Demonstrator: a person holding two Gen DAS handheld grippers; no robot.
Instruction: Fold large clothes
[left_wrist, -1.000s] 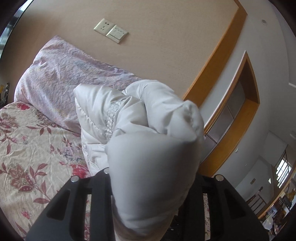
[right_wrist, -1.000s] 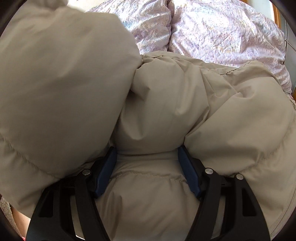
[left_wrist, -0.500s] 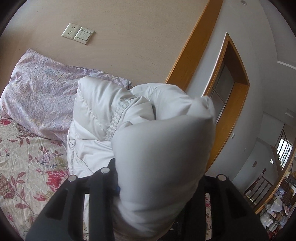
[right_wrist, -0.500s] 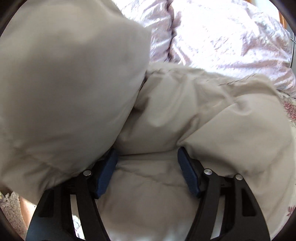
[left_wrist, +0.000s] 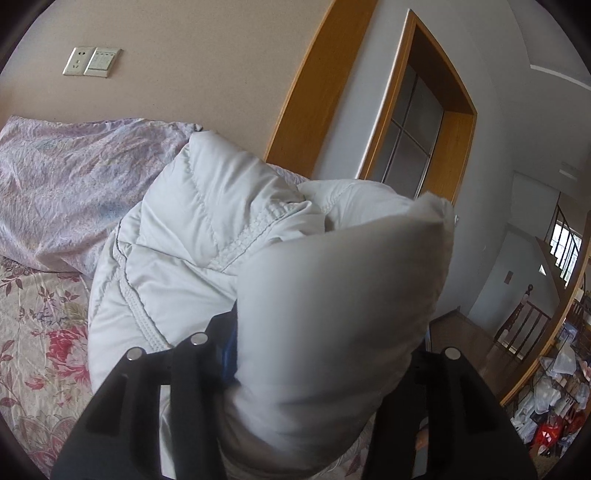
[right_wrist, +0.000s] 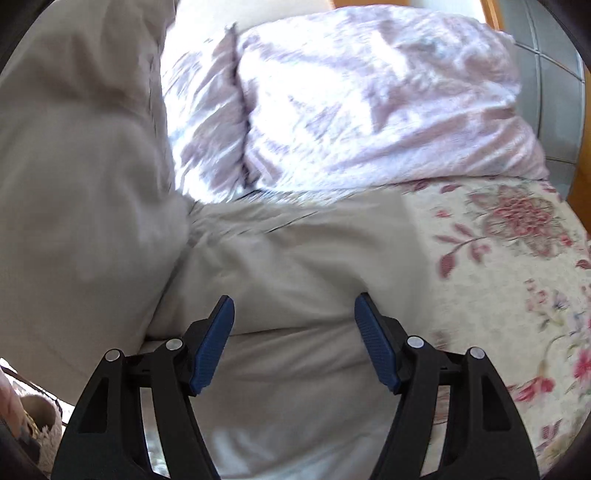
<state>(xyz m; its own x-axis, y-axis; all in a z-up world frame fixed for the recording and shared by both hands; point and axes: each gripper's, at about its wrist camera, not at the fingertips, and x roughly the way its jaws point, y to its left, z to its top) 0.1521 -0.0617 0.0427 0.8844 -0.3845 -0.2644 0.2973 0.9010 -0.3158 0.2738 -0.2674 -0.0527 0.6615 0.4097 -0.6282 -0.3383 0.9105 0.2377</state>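
- The padded jacket (left_wrist: 207, 254) is seen bunched on the floral bedsheet (left_wrist: 33, 325), just in front of the lilac pillows (left_wrist: 66, 184), so that a flat surface is available for folding.
- A thick roll of the jacket fills the left gripper (left_wrist: 328, 354); its jaws have just been opening around that roll, and whether it is gripped or only resting there cannot be told.
- The right gripper (right_wrist: 293, 339) is held spread above the jacket, pads clear of the fabric, nothing gripped.
- A release of the fold is judged to be underway.
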